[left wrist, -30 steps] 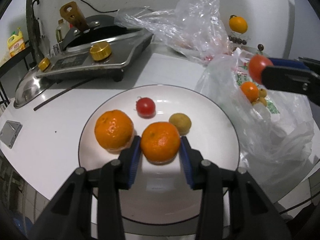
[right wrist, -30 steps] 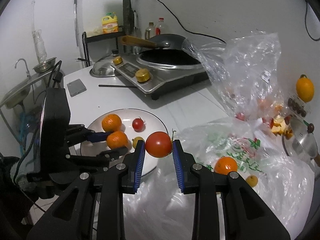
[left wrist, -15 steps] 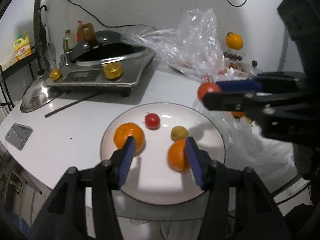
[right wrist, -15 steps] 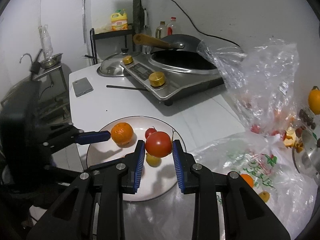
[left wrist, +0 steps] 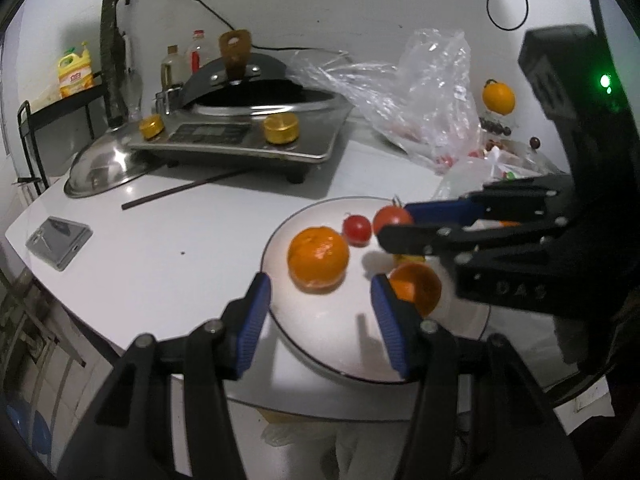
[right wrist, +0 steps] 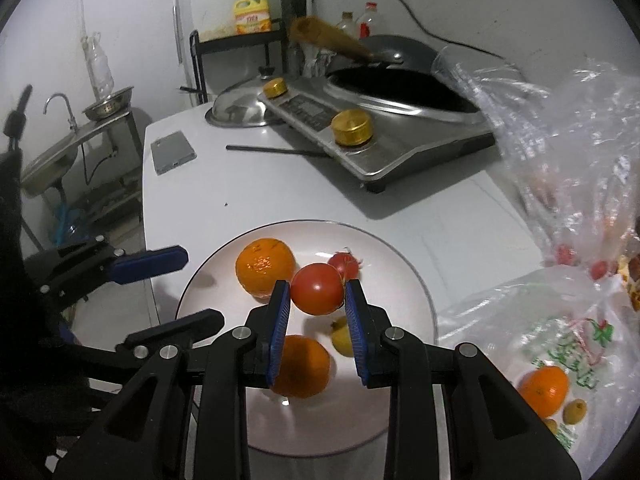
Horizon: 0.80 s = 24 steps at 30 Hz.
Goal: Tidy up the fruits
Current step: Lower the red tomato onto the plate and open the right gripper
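A white plate (right wrist: 408, 280) (left wrist: 320, 340) holds two oranges (right wrist: 264, 266) (right wrist: 302, 366), a small red tomato (right wrist: 346, 262) and a small yellow fruit (right wrist: 342, 338). My right gripper (right wrist: 316, 300) is shut on a larger red tomato (right wrist: 318, 288) and holds it above the plate's middle; it shows in the left wrist view (left wrist: 390, 220) too. My left gripper (left wrist: 320, 312) is open and empty at the plate's near left edge, with one orange (left wrist: 318, 258) ahead between the fingers and the other (left wrist: 418, 286) beside the right finger.
A clear plastic bag (right wrist: 560, 344) with an orange (right wrist: 544, 388) and small fruits lies right of the plate. An induction cooker with a wok (right wrist: 392, 120), a pot lid (right wrist: 240, 110), a chopstick (right wrist: 276, 151) and a phone (right wrist: 172, 152) lie behind.
My left gripper let go of the orange, opened and pulled back to the left. My right gripper carried the tomato from above the bag to above the plate.
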Each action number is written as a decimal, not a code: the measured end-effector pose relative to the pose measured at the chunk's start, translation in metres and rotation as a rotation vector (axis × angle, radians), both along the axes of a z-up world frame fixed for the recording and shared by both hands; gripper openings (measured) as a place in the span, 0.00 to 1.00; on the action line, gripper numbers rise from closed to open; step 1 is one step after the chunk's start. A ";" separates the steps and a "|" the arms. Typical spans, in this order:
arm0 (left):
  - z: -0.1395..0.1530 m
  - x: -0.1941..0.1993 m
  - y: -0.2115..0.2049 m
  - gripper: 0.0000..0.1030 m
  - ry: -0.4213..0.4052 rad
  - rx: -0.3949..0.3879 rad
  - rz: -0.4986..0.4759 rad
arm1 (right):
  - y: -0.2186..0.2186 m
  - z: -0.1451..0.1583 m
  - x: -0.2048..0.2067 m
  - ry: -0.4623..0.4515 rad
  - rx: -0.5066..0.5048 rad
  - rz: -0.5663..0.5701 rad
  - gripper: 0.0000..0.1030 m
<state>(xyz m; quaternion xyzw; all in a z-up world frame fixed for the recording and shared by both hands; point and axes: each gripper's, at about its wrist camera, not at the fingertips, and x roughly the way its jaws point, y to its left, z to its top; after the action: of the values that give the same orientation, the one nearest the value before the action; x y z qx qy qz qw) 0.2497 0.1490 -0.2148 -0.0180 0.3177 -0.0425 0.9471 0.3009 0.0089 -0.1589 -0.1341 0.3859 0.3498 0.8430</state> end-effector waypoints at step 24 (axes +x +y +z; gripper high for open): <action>0.000 -0.007 0.008 0.52 0.000 -0.017 0.028 | 0.025 -0.024 0.002 0.002 -0.094 0.032 0.29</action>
<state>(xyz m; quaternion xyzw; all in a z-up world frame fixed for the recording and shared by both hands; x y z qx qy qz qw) 0.2430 0.1575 -0.2148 -0.0306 0.3169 -0.0319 0.9474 0.3028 0.0338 -0.1826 -0.1796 0.4005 0.3447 0.8298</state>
